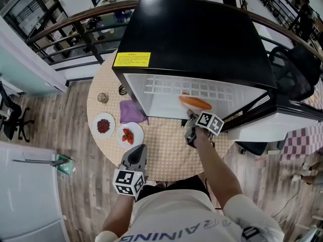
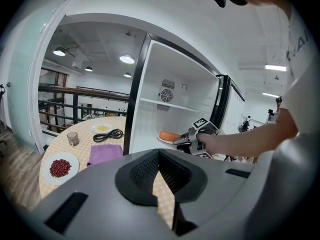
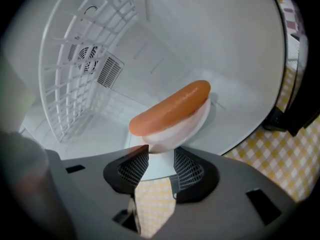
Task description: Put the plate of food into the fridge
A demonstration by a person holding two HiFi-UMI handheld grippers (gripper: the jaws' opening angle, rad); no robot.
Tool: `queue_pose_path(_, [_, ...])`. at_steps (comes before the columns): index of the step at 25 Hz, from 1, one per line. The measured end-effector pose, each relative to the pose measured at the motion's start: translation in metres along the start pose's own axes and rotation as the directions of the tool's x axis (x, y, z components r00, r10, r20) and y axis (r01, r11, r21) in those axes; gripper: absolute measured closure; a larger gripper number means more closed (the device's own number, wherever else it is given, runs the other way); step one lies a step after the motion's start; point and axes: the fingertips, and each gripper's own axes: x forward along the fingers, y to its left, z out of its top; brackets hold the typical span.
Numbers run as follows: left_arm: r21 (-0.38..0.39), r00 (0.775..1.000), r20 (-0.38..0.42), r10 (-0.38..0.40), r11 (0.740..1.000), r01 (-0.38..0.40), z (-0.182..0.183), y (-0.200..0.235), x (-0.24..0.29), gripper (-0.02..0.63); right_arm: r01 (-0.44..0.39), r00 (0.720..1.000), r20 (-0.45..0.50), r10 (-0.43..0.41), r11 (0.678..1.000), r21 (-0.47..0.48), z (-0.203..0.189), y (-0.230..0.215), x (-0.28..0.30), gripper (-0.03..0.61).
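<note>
From the head view, the fridge (image 1: pixel 192 34) stands open at the table's (image 1: pixel 166 153) 12 o'clock. The plate (image 1: pixel 187 105) lies on the fridge's white floor with a sausage (image 1: pixel 196 103) on it. The right tongs (image 1: pixel 191 118) sit just at the plate's 6 o'clock. The left tongs (image 1: pixel 138 150) hang over the table's 7 o'clock edge, well apart from the plate. A cloth (image 1: pixel 131 112), a bean dish (image 1: pixel 104 125), a fruit dish (image 1: pixel 128 135) and a glass (image 1: pixel 102 98) lie toward 9 o'clock.

Only the left gripper view shows the left tongs' tips: they meet, with nothing in them. It also shows a cable (image 2: pixel 107 134) and a yellow dish (image 2: pixel 102 128) on the far side of the table, and a fan vent (image 2: pixel 166 95) in the fridge's back wall.

The right gripper view alone shows the right tongs close up. They stand wide apart, with the plate's near rim just at their tips and neither pad pressing on it. A wire shelf (image 3: pixel 85 59) stands at 10 o'clock.
</note>
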Motion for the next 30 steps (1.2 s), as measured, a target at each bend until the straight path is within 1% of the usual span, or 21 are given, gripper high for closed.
queue_pose_path(2, [0.001,1.000,-0.003,-0.004,1.000,0.004,0.000,-0.001,-0.001,0.606,0.027,0.999,-0.032,-0.030,0.994,-0.103,-0.003,0.000,-0.001,0.420])
queue_pose_path(3, [0.001,1.000,-0.004,-0.006,1.000,0.006,-0.001,-0.002,-0.001,0.606,0.043,0.997,-0.050,-0.051,0.986,-0.162,-0.005,0.000,-0.001,0.420])
queue_pose_path(5, [0.000,1.000,-0.006,-0.012,1.000,0.012,-0.001,-0.004,0.000,0.606,0.081,0.992,-0.075,-0.105,0.960,-0.269,-0.009,-0.002,-0.001,0.420])
queue_pose_path(7, [0.001,1.000,-0.008,-0.018,1.000,0.018,-0.002,-0.005,0.000,0.606,0.124,0.984,-0.082,-0.161,0.931,-0.342,-0.011,-0.005,-0.002,0.420])
queue_pose_path(9, [0.002,1.000,-0.010,-0.024,1.000,0.024,-0.003,-0.006,0.000,0.606,0.147,0.978,-0.083,-0.192,0.914,-0.379,-0.014,-0.007,-0.004,0.420])
queue_pose_path(10, [0.003,1.000,-0.010,-0.027,1.000,0.027,-0.003,-0.007,0.000,0.606,0.148,0.977,-0.086,-0.195,0.911,-0.384,-0.016,-0.008,-0.006,0.422])
queue_pose_path(13, [0.002,0.999,-0.012,-0.032,0.999,0.032,-0.004,-0.007,0.001,0.606,0.139,0.977,-0.104,-0.189,0.920,-0.366,-0.019,-0.010,-0.010,0.472])
queue_pose_path(16, [0.001,0.999,-0.007,-0.037,0.999,0.037,-0.002,-0.008,0.001,0.606,0.115,0.981,-0.110,-0.162,0.931,-0.347,-0.022,-0.009,-0.018,0.513])
queue_pose_path(19, [0.004,0.999,0.003,-0.048,0.999,0.048,0.002,-0.011,0.004,0.606,0.074,0.990,-0.082,-0.114,0.921,-0.382,-0.027,-0.002,-0.035,0.544])
queue_pose_path(22, [0.014,0.998,0.022,-0.065,0.998,0.065,0.011,-0.015,0.010,0.606,0.011,0.999,-0.033,-0.029,0.890,-0.455,-0.030,0.016,-0.058,0.557])
queue_pose_path(24, [0.024,0.996,0.038,-0.081,0.996,0.081,0.019,-0.020,0.013,0.606,-0.027,1.000,-0.005,0.028,0.869,-0.494,-0.033,0.028,-0.074,0.557])
queue_pose_path(27, [0.042,0.993,0.059,-0.107,0.994,0.104,0.030,-0.029,0.017,0.606,-0.079,0.994,0.019,0.106,0.835,-0.544,-0.038,0.045,-0.098,0.557])
queue_pose_path(30, [0.060,0.989,0.077,-0.129,0.990,0.125,0.040,-0.038,0.022,0.606,-0.107,0.985,0.043,0.164,0.798,-0.594,-0.037,0.061,-0.125,0.558])
